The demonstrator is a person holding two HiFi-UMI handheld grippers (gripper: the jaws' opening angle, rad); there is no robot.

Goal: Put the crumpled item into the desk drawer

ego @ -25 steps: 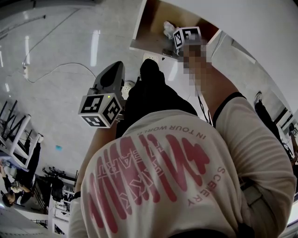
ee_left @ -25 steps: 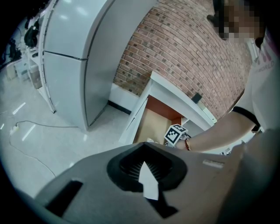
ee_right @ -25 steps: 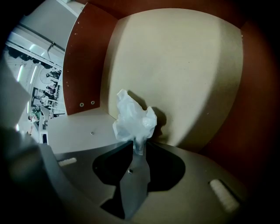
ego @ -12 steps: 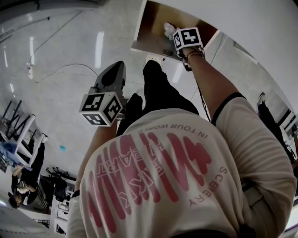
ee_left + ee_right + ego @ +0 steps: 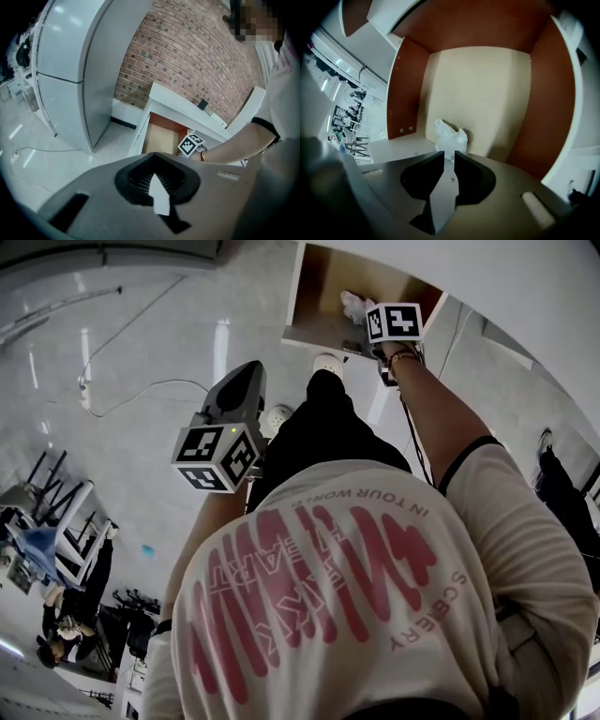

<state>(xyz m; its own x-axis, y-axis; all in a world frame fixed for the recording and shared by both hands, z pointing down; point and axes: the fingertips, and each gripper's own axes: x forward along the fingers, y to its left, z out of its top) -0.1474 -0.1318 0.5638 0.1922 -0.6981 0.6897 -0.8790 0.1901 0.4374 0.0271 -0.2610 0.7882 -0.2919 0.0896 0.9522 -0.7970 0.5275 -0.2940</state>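
The crumpled white item (image 5: 450,136) lies on the pale floor of the open desk drawer (image 5: 487,89), near its front edge. My right gripper (image 5: 449,155) points down into the drawer, and its jaws are closing with a narrow gap left. The item's lower edge sits right at the tips, and no grip shows. From the head view, the item (image 5: 353,304) rests in the drawer (image 5: 323,292) beside the right gripper's marker cube (image 5: 394,322). My left gripper (image 5: 234,395) hangs over the floor, away from the drawer, shut and empty (image 5: 152,155).
The drawer has red-brown side walls (image 5: 405,84) and sits under a white desk top (image 5: 187,101) against a brick wall (image 5: 187,51). A tall white cabinet (image 5: 70,70) stands to the left. A cable (image 5: 141,390) runs across the shiny floor, with chairs (image 5: 47,512) farther left.
The right gripper stays over the open drawer beside the crumpled item, and the left gripper keeps its place. The head view has shifted slightly.
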